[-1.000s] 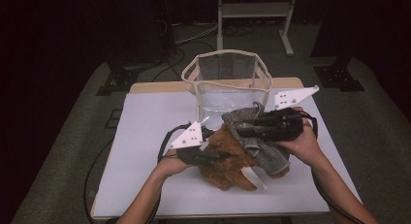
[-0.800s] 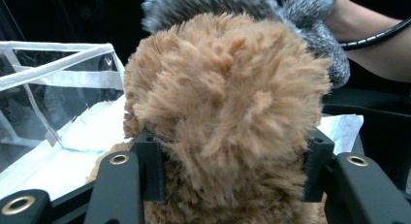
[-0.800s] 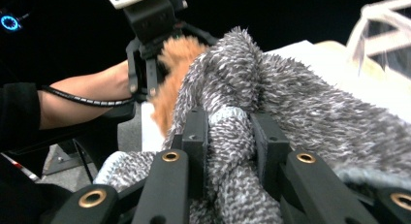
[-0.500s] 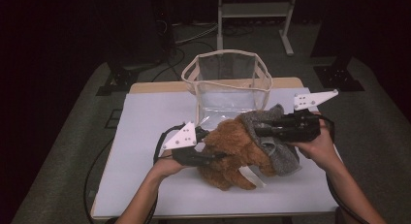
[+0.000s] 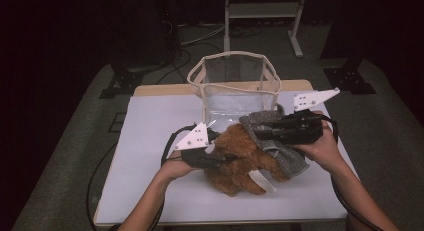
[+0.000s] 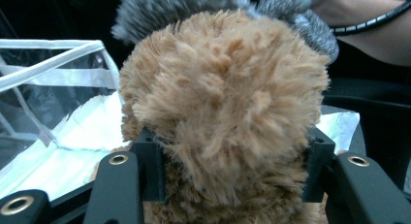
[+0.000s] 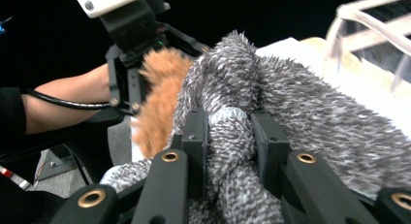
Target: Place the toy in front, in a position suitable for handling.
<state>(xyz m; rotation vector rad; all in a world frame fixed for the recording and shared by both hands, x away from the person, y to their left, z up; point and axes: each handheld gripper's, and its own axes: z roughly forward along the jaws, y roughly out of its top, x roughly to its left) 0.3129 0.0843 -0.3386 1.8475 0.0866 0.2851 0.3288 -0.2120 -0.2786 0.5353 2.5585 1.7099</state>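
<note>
1. Holding a fluffy brown teddy bear (image 5: 243, 158), the left gripper (image 5: 226, 160) has its two black jaws squeezed on the bear's soft side. In the left gripper view the brown fur bulges out between the jaws.
2. The right gripper (image 5: 261, 132) pinches a fold of the grey fuzzy cloth (image 5: 280, 146). In the right gripper view the grey stuff is bunched tight between its jaws.
3. The bear lies on the white table (image 5: 150, 141), near the middle and a bit toward the front edge. The grey cloth lies on the bear's right side, toward the right edge, and touches the bear.
4. The bear lies right in front of the left claw, to its right. The cloth lies in front of the right claw, to its left. So the two claws point at each other, with both soft things between them.
5. The bear's long way seems to run from the back of the table toward the front edge, a bit slanted.
6. The see-through bag (image 5: 235, 86) with white edges stands open at the back edge, just behind the bear and cloth. I think both hands sit about the same way from it; the right one may be a little nearer.
7. Counting: one bear, one grey cloth, one bag, two grippers, and one white ribbon or tag (image 5: 261, 181) on the bear.
</note>
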